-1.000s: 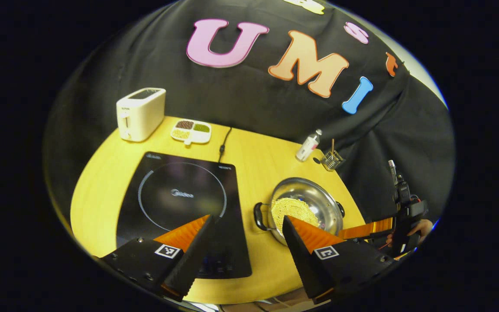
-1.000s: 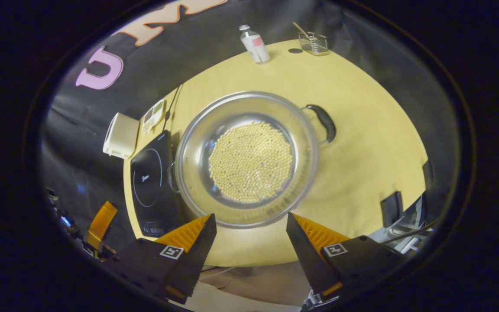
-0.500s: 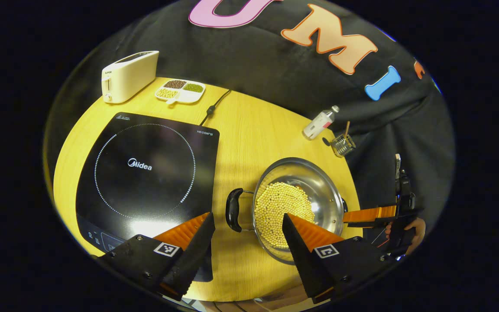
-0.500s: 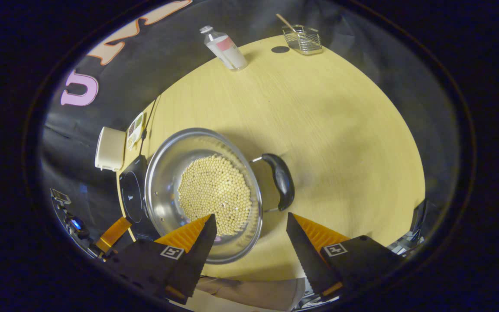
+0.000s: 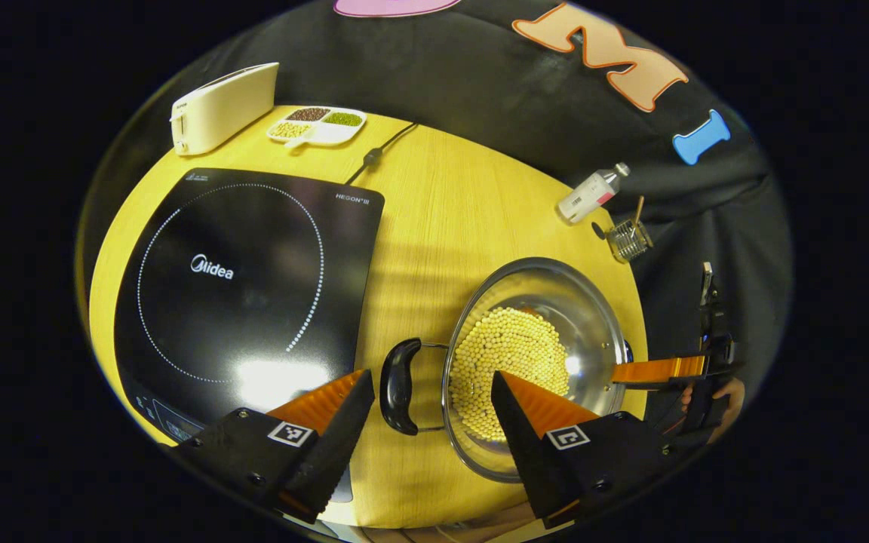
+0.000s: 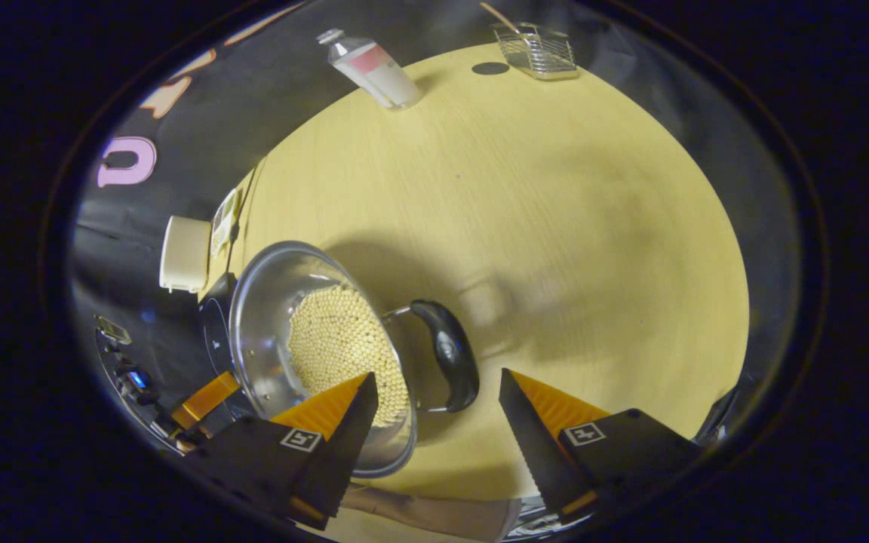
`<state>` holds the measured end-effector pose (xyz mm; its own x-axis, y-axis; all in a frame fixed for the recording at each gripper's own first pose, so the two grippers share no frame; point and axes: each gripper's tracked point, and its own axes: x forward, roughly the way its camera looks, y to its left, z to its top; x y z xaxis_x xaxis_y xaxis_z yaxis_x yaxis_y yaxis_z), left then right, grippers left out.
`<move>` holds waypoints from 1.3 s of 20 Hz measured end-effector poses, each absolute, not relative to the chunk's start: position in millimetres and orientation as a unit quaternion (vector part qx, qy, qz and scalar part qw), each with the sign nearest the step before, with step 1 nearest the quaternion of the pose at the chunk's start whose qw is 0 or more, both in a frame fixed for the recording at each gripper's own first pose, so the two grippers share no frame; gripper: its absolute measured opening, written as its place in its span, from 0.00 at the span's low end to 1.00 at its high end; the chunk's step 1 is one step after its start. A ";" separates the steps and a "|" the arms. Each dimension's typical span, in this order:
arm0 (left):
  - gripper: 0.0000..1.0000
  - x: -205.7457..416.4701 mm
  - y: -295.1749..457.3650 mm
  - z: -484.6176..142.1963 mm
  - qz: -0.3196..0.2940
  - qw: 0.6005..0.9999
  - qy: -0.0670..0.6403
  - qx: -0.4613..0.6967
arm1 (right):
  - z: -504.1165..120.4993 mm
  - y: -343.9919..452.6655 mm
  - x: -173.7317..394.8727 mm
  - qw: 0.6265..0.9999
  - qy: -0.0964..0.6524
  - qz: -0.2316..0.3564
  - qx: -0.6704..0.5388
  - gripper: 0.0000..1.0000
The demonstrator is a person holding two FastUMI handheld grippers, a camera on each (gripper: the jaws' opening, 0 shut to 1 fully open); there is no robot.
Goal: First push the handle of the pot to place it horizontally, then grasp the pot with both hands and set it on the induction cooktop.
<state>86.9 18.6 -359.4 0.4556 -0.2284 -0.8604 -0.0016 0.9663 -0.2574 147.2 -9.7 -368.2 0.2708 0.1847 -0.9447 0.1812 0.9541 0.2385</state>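
Pale wood worktop (image 5: 434,226) against the black cloth wall. Left gripper view: induction cooktop (image 5: 238,286) lies flat at the left, its dotted ring bare, ready to receive; the brand "Midea" reads inside the ring and "HEGON" at the far corner, with a smaller mark beyond it too small to read. Steel pot (image 5: 555,317) of pale beans (image 5: 506,362) sits on the worktop just right of the cooktop, not on it. Left tool (image 5: 431,385) hovers low with its fingers apart, the pot's near black handle (image 5: 398,386) lying between them, untouched; judged lined up to clamp that handle for the two-handed lift. Handles appear to point left and right, so the push step looks done. Right tool's orange finger (image 5: 657,369) reaches in at the pot's far rim, a hand (image 5: 721,392) behind it. Along the back: cream toaster (image 5: 223,105), divided dish (image 5: 317,124) of grains, power cord (image 5: 374,154), small bottle (image 5: 593,194), wire basket (image 5: 629,237); bottle label unreadable. Right gripper view: right tool (image 6: 434,385), fingers apart, straddles the pot's other handle (image 6: 449,362) without contact, probably just short of it, though depth is hard to judge. Pot (image 6: 268,302) sits to the left, cooktop edge (image 6: 212,339) beyond. Bottle (image 6: 374,64) and basket (image 6: 540,49) stand far back. Fingers carry square black-and-white marker tags, no text.
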 end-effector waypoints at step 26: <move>0.60 77.3 25.7 -406.9 0.002 0.806 0.587 -0.072 | -410.7 12.5 168.8 0.761 0.630 0.073 0.138 0.53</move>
<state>77.3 25.7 -406.9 0.3097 -0.0820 -0.9473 -0.0875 0.9896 -0.1143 168.8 12.5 -410.7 0.1955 0.2846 -0.9385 0.0635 0.9513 0.3017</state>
